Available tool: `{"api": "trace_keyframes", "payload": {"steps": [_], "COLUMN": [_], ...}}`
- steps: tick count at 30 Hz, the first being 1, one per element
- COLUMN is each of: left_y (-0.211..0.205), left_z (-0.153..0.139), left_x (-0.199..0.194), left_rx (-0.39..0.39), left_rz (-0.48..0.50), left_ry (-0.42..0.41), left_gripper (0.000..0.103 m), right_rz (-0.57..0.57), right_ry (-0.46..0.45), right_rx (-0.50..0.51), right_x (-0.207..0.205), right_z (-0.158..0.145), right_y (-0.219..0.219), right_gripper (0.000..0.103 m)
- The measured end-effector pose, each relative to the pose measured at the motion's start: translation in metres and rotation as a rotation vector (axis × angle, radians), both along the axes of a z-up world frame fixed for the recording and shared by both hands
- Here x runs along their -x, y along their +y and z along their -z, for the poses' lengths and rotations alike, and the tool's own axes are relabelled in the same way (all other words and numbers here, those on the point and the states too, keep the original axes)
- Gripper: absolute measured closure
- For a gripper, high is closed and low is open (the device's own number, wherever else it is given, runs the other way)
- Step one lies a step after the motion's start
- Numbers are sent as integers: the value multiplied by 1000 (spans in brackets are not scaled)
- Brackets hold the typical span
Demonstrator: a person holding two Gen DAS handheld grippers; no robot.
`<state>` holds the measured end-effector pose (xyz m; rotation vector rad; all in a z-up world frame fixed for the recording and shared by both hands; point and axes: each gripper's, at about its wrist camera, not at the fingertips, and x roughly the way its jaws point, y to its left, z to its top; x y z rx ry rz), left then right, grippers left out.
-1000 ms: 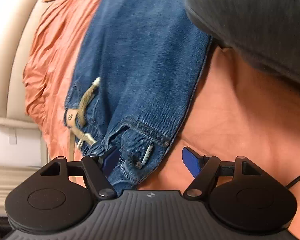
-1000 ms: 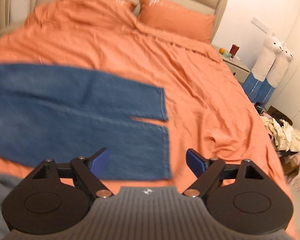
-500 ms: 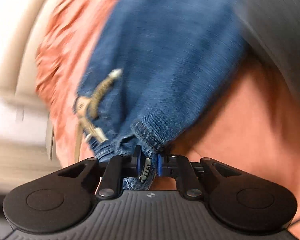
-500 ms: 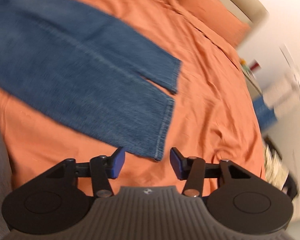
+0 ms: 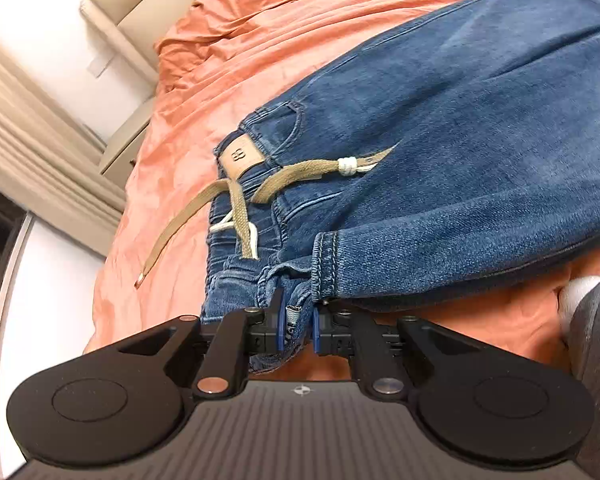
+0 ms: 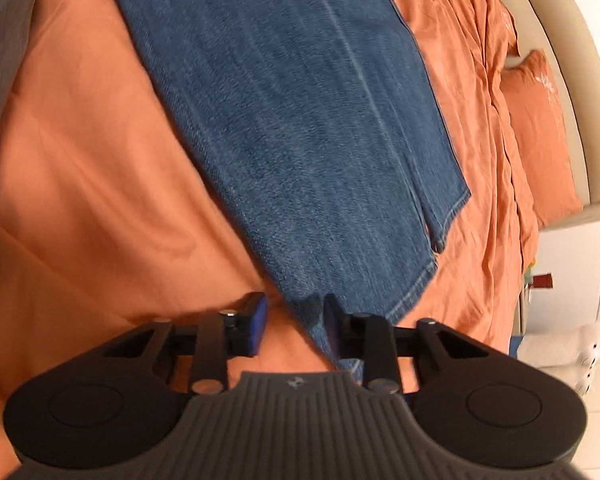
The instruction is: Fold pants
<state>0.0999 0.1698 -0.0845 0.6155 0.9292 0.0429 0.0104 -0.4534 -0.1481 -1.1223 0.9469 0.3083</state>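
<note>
Blue jeans (image 5: 460,140) lie on an orange bedsheet (image 5: 260,20), with a tan drawstring (image 5: 292,176) and a leather patch (image 5: 240,156) at the waistband. My left gripper (image 5: 296,312) is closing; its blue pads pinch the near waistband edge, which is raised a little. In the right wrist view the jeans' legs (image 6: 300,120) stretch away from me, their hems (image 6: 416,284) to the right. My right gripper (image 6: 294,314) is closing around the near corner of the leg. Its right pad touches the denim and its left pad still stands off it.
An orange pillow (image 6: 540,136) leans on the beige headboard (image 6: 580,80). A bedside cabinet (image 5: 124,148) stands by the bed's far side. Grey clothing of a person (image 5: 596,340) is close at the right. A white plush toy (image 6: 580,356) stands on the floor.
My left gripper went from wide open to pinched on the waistband, then rolled and lifted it. My right gripper dropped toward the leg end, rolled, and its jaws narrowed around the denim corner.
</note>
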Motion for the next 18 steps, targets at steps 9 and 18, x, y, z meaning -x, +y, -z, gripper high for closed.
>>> {"api": "trace_keyframes", "payload": {"steps": [9,18], "left_y": [4,19], "left_z": [-23,-102], "left_x": [2,-12], "left_rx": [51,165], "left_rz": [-69,-113], "left_ry": [-95,-244], "left_gripper": [92,93], "right_rz": [130,259], "right_ry": [-238,-495], "right_rx": [-81,-195], "right_x": [0,-19], "right_z": [-46,-154], "right_y": [0,7], "right_gripper": [103,103]}}
